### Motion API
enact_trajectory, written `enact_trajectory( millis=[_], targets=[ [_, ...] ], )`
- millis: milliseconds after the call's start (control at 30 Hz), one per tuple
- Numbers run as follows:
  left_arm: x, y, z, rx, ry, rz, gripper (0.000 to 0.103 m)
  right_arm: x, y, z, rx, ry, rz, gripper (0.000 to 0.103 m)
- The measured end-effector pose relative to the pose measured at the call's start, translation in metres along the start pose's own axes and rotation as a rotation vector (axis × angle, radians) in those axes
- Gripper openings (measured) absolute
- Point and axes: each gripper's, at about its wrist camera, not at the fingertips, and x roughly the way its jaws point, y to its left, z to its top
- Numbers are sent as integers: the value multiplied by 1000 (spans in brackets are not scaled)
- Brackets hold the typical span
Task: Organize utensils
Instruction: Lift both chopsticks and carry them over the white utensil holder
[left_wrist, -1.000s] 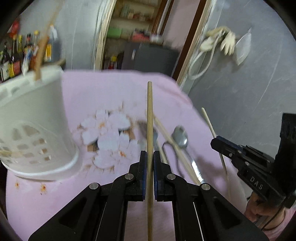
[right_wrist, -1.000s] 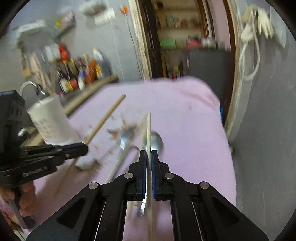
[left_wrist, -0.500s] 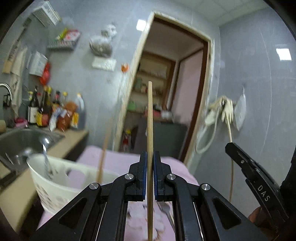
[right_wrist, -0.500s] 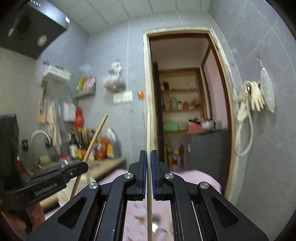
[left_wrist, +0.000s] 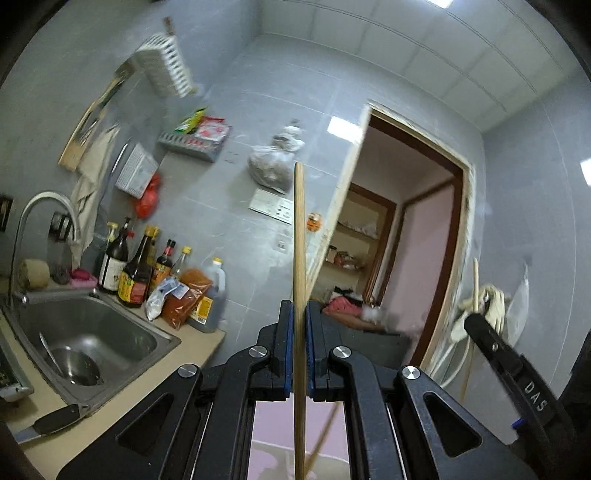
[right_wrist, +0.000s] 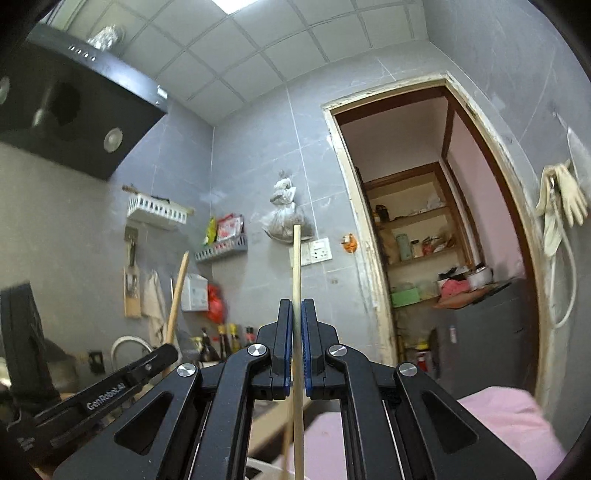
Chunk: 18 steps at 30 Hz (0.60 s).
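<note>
A thin, light wooden chopstick (left_wrist: 299, 258) is pinched upright in the left tool (left_wrist: 299, 314), and a second pale wooden chopstick (right_wrist: 296, 266) likewise in the right tool (right_wrist: 296, 306). Beyond, the steel sink (left_wrist: 92, 332) is set in the bench (left_wrist: 155, 373), the brown-framed doorway (right_wrist: 424, 110) farther to its right.

L gripper (left_wrist: 299, 347) & R gripper (right_wrist: 294, 345) clamped shut, aimed roughly level.

Both claws are the same build: chunky matte black plastic frames with triangular cutouts, round silver screws at the pivots, and blue pads lining the inner fingers. Left claw (left_wrist: 299, 347) has "GenRobot.AI" printed in white, right claw (right_wrist: 294, 347) says "DAS".
</note>
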Motion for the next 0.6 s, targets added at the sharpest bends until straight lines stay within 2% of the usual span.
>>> enact_trajectory(
  millis=[233,400,600],
  targets=[
    [10,39,2,-65,-23,31,4,27,0,-22,31,-8,-4,3],
    [19,51,-12,-87,-36,82,4,38,-7,-37,55,-3,-11,3],
    [27,53,-30,-68,-39,147,4,44,-12,-55,74,14,6,3]
  ],
)
